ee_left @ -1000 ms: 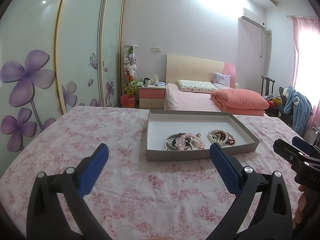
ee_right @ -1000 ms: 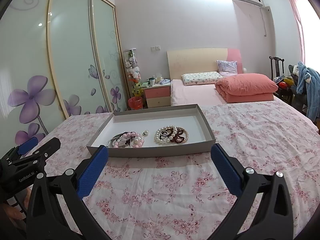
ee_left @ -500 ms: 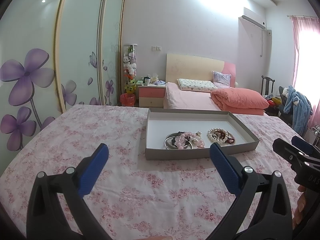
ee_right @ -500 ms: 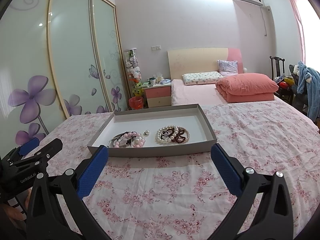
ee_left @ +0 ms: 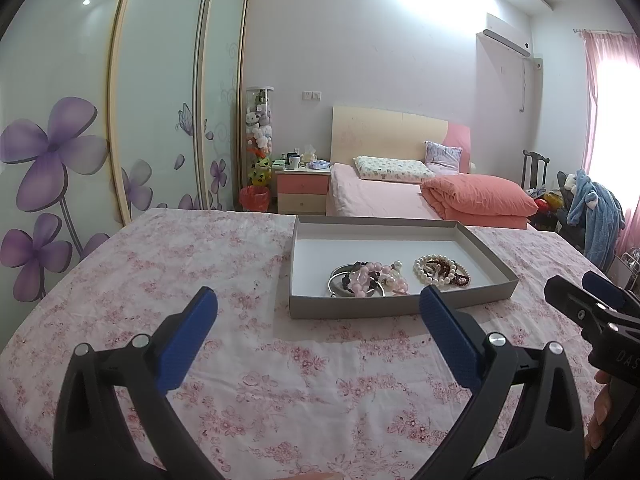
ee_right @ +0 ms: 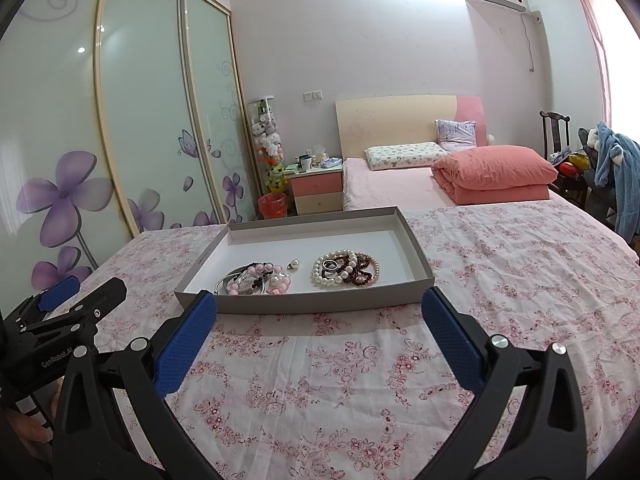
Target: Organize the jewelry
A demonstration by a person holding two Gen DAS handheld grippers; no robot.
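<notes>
In the tray [ee_right: 416, 252] mid-bed, bracelets [ee_right: 256, 280] and beads [ee_right: 346, 268] lie grouped; sorting stage undeterminable. Left tool [ee_left: 318, 312] and right tool [ee_right: 320, 312] gape empty.

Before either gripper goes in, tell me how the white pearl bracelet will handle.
The pearl bracelet is beaded, so probably floppy, draping when lifted. It lies against the dark red beads, which may drag along. Its round, glossy beads could slip.
</notes>
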